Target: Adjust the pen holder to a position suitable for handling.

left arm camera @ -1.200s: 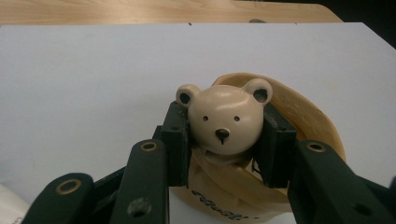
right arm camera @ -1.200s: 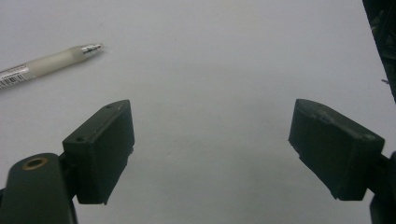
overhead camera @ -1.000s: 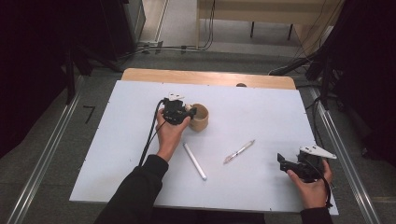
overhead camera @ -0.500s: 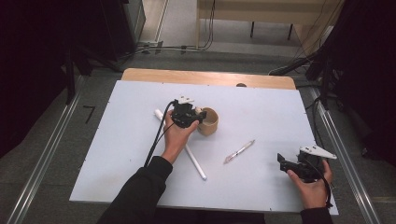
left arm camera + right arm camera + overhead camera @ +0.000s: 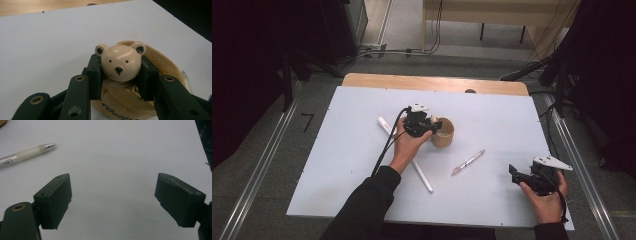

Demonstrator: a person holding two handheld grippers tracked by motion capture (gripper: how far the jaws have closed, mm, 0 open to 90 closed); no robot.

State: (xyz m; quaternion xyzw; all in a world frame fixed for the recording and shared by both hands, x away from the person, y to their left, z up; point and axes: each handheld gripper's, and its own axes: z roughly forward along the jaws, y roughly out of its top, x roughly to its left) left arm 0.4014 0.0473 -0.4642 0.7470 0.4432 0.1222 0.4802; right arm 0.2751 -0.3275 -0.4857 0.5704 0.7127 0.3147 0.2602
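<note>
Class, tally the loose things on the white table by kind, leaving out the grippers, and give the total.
Bear-head cups: 1
White pens: 1
Clear pens: 1
Total: 3

Not much to read here tbh. The wooden cup (image 5: 155, 75) has dark script lettering low on its side — partly cut off by the frame edge and the jaws, looks like "cau..." but can't make it out for sure. The clear pen (image 5: 25, 155) has a white label w/ tiny print — a barcode maybe, too small to read.
</note>
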